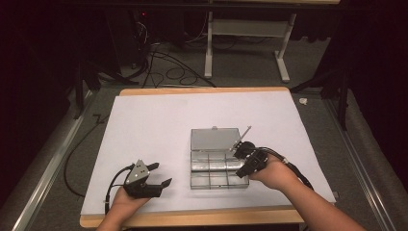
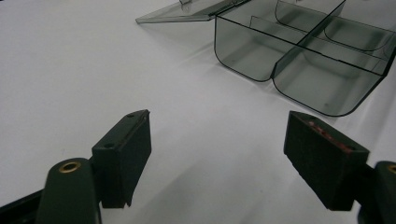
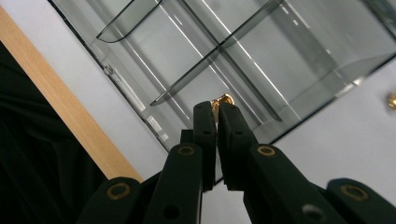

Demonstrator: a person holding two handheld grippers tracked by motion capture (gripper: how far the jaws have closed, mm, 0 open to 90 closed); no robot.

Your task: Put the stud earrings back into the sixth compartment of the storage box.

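Over the near right part of the white surface, my right tongs hang above the clear compartment box, its lid folded back flat on the far side. From the right gripper view, these tongs are pressed nearly together on a small brass-coloured piece held at their tips; it is too small for me to say just what it is, perhaps a screw or nut. The piece sits over the box's dividers, above one of the compartments by the box's right side, not yet resting on the floor of it as far as I can tell. Another small brass piece lies on the white surface just outside the box.

My left tongs are well apart from the box, near the front left of the surface, with my hand behind them. In the left gripper view they are spread wide with nothing between them, only bare white surface below. Ahead of them I see the box, its near compartments holding nothing, and the lid lying flat beside it.
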